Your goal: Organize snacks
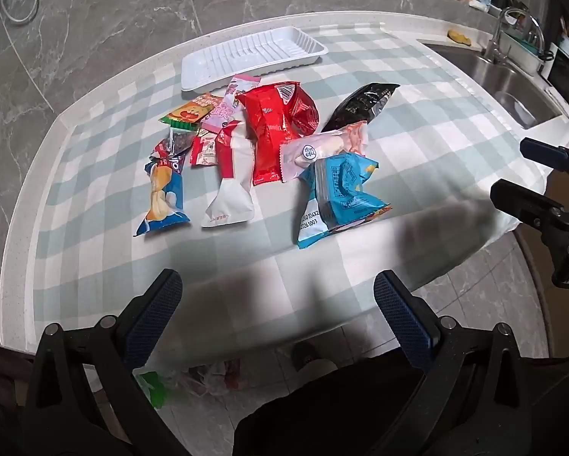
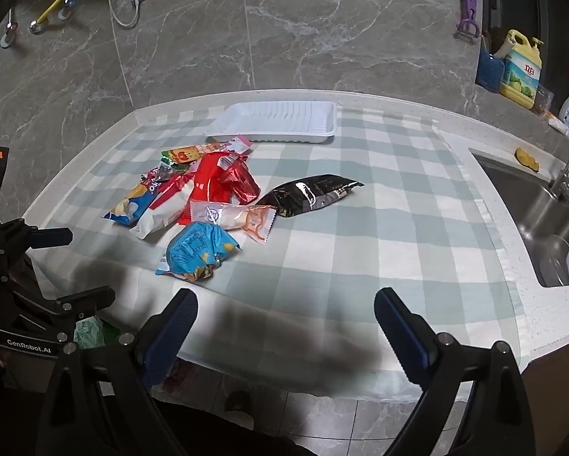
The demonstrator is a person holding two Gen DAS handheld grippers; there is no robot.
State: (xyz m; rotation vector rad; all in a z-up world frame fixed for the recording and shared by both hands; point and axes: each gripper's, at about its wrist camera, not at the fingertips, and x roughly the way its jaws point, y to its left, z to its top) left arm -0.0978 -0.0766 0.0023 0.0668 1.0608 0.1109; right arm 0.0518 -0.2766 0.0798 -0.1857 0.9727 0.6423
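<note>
Left gripper [image 1: 278, 296] and right gripper [image 2: 286, 313]: jaws spread wide, nothing held, both over near edge of checked cloth [image 2: 379, 228]. Snack packets [image 1: 269, 140] lie piled mid-cloth; white tray [image 1: 254, 55] just behind, touching pink packet [image 1: 231, 104].

We see a matt checked cloth [image 1: 417, 87] on a speckled stone-like counter [image 2: 398, 106]. At twelve o'clock lies a ribbed white plastic tray [image 1: 254, 53]. The red packet [image 1: 273, 133] and black packet [image 2: 315, 193] look like glossy, crinkled film. At three o'clock, the sink [image 2: 542, 224] is brushed metal.
</note>
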